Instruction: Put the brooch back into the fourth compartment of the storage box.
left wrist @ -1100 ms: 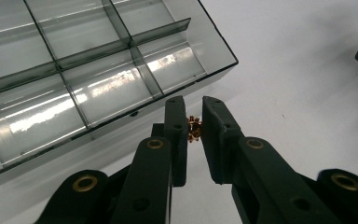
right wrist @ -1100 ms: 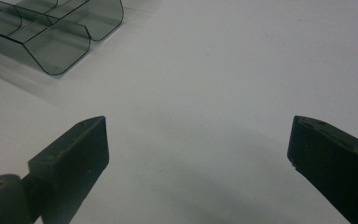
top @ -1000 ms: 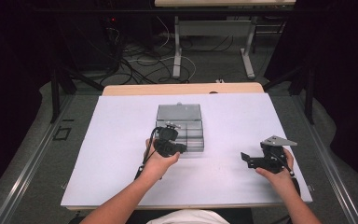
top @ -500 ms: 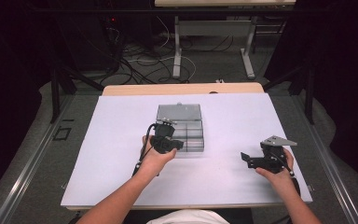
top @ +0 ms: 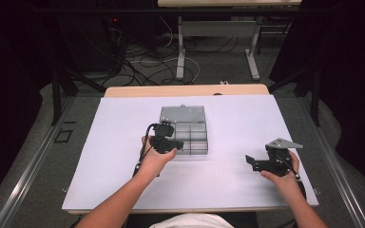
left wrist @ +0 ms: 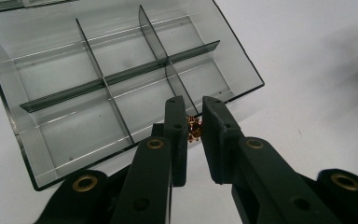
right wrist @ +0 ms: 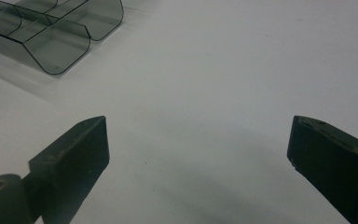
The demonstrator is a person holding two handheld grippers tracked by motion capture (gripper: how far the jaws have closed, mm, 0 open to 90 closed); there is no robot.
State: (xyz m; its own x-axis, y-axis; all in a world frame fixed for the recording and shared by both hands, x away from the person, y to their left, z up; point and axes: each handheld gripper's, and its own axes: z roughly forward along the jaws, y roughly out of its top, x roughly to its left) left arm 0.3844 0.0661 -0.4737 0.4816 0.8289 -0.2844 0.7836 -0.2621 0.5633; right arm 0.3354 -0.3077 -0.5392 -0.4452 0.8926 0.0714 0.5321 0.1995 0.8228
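Note:
A clear grey compartment box (top: 190, 135) lies open in the middle of the white table, its lid (top: 182, 114) folded back. In the left gripper view its dividers split the box (left wrist: 98, 88) into several bare compartments. My left gripper (left wrist: 195, 128) is shut on a small gold-coloured metal piece (left wrist: 194, 129), held just over the box's near edge. From above, the left gripper (top: 171, 142) sits at the box's near left corner. My right gripper (top: 253, 164) rests over the table at the right, open, with nothing between its jaws (right wrist: 200, 149).
The white sheet (top: 100, 156) covers the table, with a wooden strip (top: 185, 90) at its far edge. A corner of the box (right wrist: 56, 32) appears top left in the right gripper view. Cables and desk legs (top: 180, 47) lie on the floor beyond.
My left gripper has moved slightly left and nearer along the box's front edge. The right gripper has stayed put.

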